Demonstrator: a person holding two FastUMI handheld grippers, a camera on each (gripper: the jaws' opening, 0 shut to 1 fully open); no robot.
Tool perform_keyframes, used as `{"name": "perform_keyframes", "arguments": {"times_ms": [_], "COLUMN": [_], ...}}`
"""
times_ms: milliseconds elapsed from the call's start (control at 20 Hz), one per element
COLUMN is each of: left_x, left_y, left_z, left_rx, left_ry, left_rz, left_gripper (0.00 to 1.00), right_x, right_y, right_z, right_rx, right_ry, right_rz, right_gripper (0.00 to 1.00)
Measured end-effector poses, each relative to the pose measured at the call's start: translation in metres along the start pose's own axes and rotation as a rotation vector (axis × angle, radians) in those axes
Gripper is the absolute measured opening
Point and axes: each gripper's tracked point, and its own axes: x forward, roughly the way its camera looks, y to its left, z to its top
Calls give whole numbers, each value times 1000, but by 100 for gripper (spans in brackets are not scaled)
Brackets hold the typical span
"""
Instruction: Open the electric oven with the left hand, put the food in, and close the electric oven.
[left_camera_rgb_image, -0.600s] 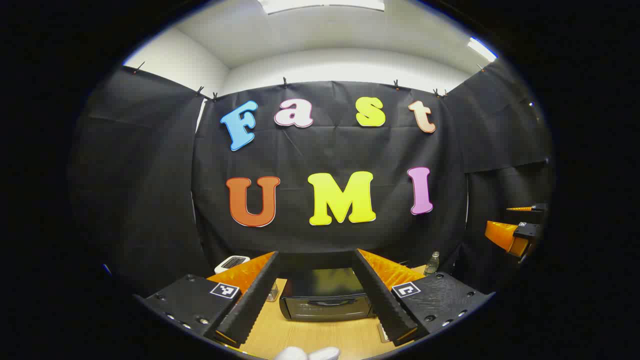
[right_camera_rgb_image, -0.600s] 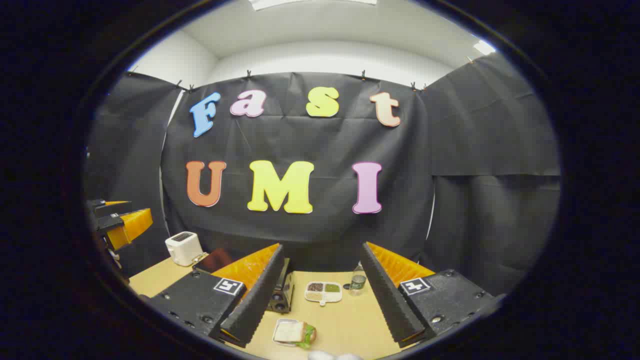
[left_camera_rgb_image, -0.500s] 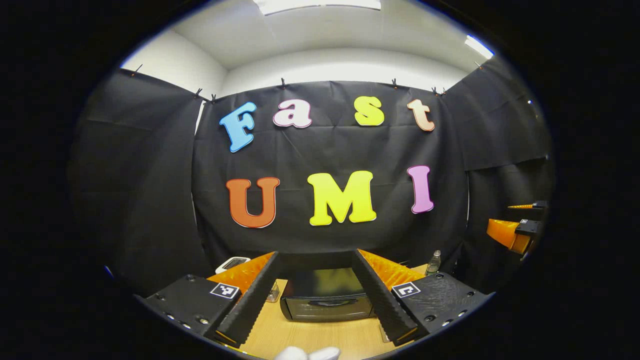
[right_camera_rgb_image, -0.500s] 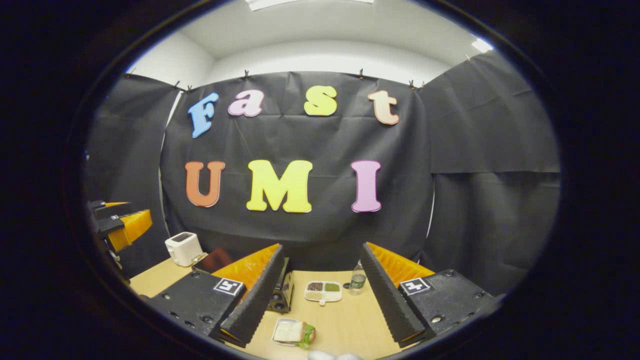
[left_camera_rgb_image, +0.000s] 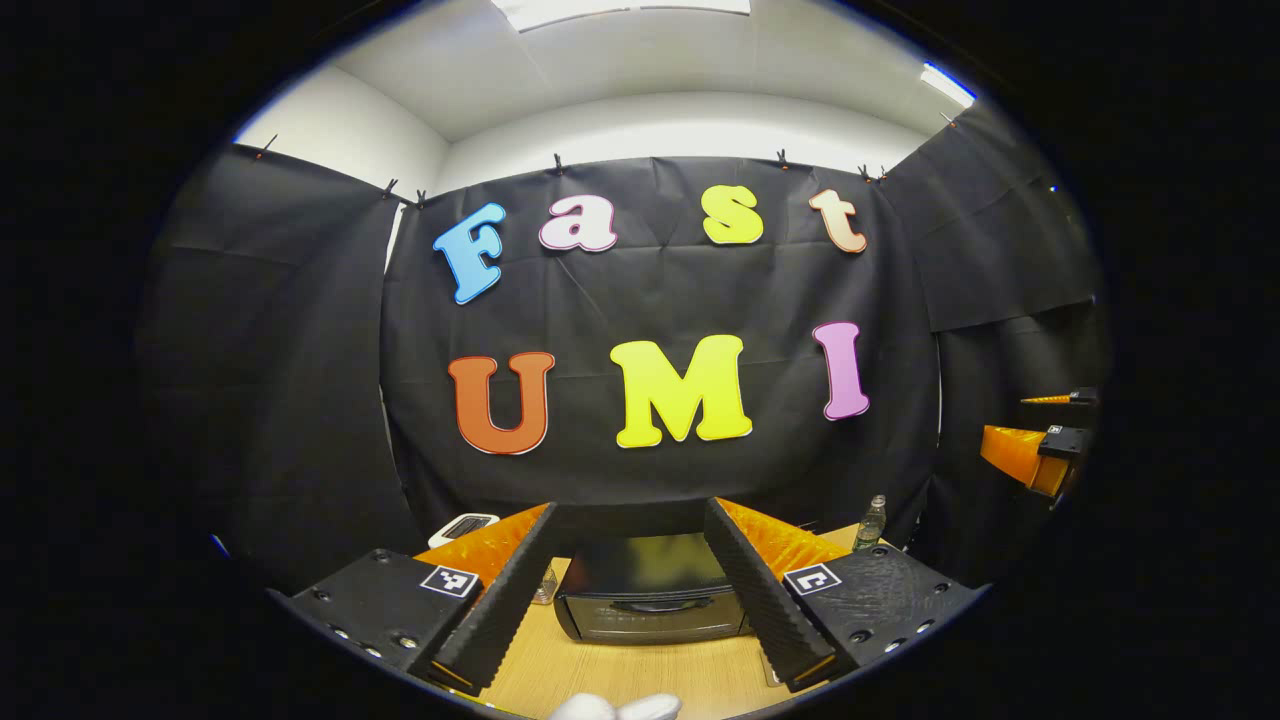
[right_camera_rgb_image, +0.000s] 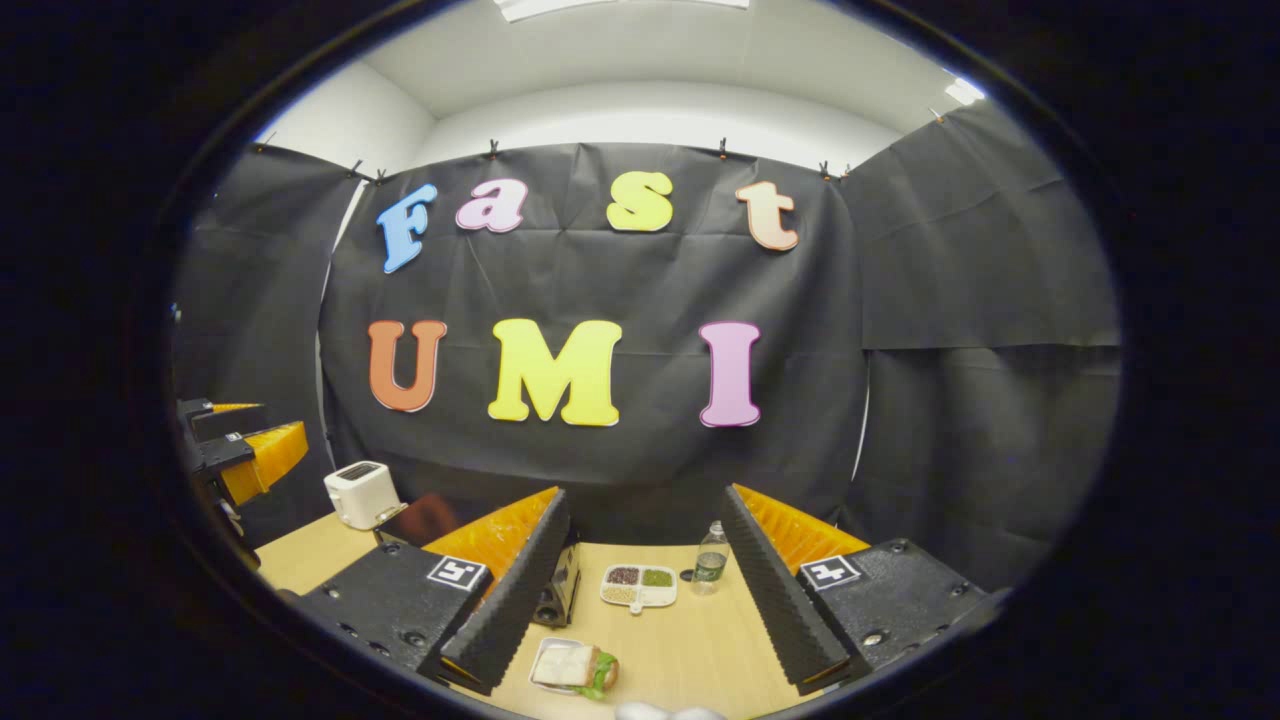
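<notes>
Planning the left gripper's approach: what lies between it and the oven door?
Bare wooden tabletop in the left gripper view; the left gripper is open, framing the closed oven.

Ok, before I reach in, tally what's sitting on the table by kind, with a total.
Black electric oven with shut glass door: 1
White toaster: 1
Clear plastic bottle: 1
White divided tray of grains: 1
Sandwich on a small tray: 1
Total: 5

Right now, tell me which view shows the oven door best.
The left gripper view: the oven faces it squarely, door shut, handle visible. The right gripper view gives just a side sliver of it past the right gripper's own finger.
</notes>
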Motion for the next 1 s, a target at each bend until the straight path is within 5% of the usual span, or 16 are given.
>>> {"name": "perform_keyframes", "arguments": {"times_ms": [600,1000], "left_x": [44,109], "left_y": [-24,-36], "left_z": [-87,-193], "left_rx": [-14,-61], "left_ry": [34,165], "left_rz": [-26,-19], "left_gripper": [95,95], "right_x": [-13,-32], "right_y": [-29,-73], "right_z": [11,-13], "right_rx": [-17,-101], "right_ry": [-58,46], "right_rz": [4,-83], "right_gripper": [97,97]}}
